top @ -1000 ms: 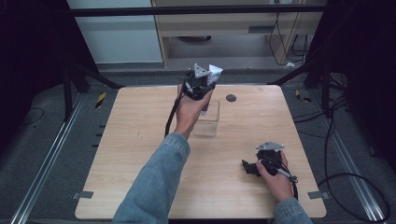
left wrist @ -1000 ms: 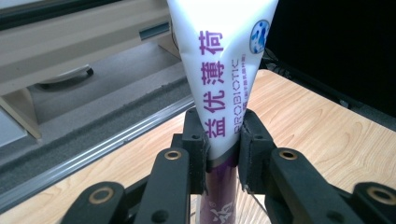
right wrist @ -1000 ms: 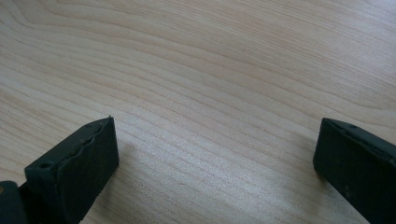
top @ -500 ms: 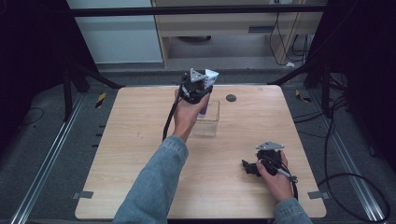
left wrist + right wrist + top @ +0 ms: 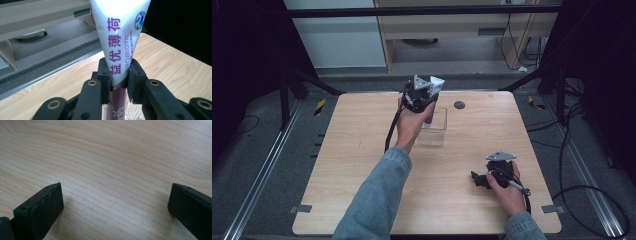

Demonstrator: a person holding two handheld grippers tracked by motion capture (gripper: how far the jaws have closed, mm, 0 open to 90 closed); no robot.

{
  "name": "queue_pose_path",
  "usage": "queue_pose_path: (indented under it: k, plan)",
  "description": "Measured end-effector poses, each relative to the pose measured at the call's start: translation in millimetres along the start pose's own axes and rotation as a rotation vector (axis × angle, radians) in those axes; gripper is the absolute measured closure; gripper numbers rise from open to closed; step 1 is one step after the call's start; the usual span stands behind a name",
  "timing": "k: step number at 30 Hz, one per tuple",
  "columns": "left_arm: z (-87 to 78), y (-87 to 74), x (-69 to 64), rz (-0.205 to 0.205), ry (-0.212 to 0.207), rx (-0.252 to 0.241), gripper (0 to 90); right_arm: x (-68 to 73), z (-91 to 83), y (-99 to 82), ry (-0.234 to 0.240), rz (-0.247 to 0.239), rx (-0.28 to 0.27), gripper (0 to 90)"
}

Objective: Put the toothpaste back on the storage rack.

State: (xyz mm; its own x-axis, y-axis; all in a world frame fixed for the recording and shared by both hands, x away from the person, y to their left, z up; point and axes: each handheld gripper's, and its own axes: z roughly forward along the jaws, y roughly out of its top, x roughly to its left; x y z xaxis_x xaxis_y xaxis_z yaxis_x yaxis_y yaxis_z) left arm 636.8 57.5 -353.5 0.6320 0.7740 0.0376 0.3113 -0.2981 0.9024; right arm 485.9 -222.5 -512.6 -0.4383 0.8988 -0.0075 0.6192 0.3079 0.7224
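Note:
A white and purple toothpaste tube (image 5: 120,32) stands upright between the jaws of my left gripper (image 5: 119,75), which is shut on it near where white turns to purple. In the high view the left gripper (image 5: 421,96) holds the tube (image 5: 435,84) over a clear square container (image 5: 434,131) at the table's far middle. The tube's purple lower end (image 5: 429,118) hangs at the container's mouth. My right gripper (image 5: 480,179) rests on the table at the near right. Its jaws (image 5: 115,202) stand wide open over bare wood.
The light wooden table (image 5: 362,150) has a small dark round disc (image 5: 459,105) near its far edge, right of the container. Dark floor, frame legs and cables surround the table, with a cabinet beyond it.
My left gripper and the tube have shifted slightly left and down toward the container. The right gripper has kept still.

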Motion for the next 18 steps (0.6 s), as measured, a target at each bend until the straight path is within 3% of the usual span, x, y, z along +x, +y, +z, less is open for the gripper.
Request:
queue_pose_path:
  k: [18]
  plan:
    - [1.0, -8.9, 0.2, -0.019, -0.014, 0.009, 74.9, 0.1, 0.0, 0.0, 0.001, 0.001, -0.001, 0.5]
